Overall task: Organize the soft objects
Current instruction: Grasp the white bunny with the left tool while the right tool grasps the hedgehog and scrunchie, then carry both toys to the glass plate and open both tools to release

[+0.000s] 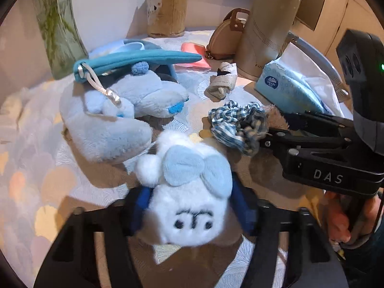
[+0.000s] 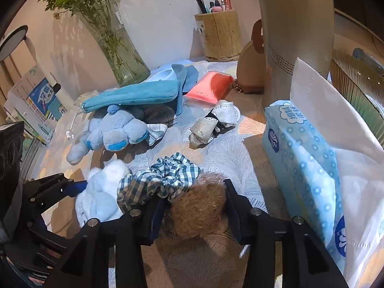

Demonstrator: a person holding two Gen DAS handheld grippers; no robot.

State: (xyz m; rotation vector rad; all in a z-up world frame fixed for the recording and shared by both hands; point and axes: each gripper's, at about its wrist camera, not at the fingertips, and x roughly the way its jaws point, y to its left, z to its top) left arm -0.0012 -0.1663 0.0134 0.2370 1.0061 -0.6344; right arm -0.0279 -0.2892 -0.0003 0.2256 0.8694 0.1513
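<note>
The desk point(image 1: 36, 144), under a pale patterned cloth, carries everything. At the right stands a tall beige cylinder point(image 1: 271, 24), with a blue tissue pack point(image 2: 309, 168) near it. Far left is a glass vase point(image 2: 120, 48); far centre, a wooden pen holder point(image 1: 166, 14). A teal pouch point(image 1: 134, 60) lies across a light blue plush point(image 1: 120, 110) at centre left. A knotted cloth point(image 1: 222, 81) sits mid-desk, well apart from the plush.

Nearest, the left hand-held gripper point(image 1: 189, 211) clasps a white plush point(image 1: 189, 192) with a blue bow, its blue pads pressed on both sides. Just right of it, the right hand-held gripper point(image 2: 194, 211) grips a brown fuzzy ball point(image 2: 199, 208) between its fingers, with a blue checked scrunchie point(image 2: 160, 180) lying against the ball and touching the white plush.
</note>
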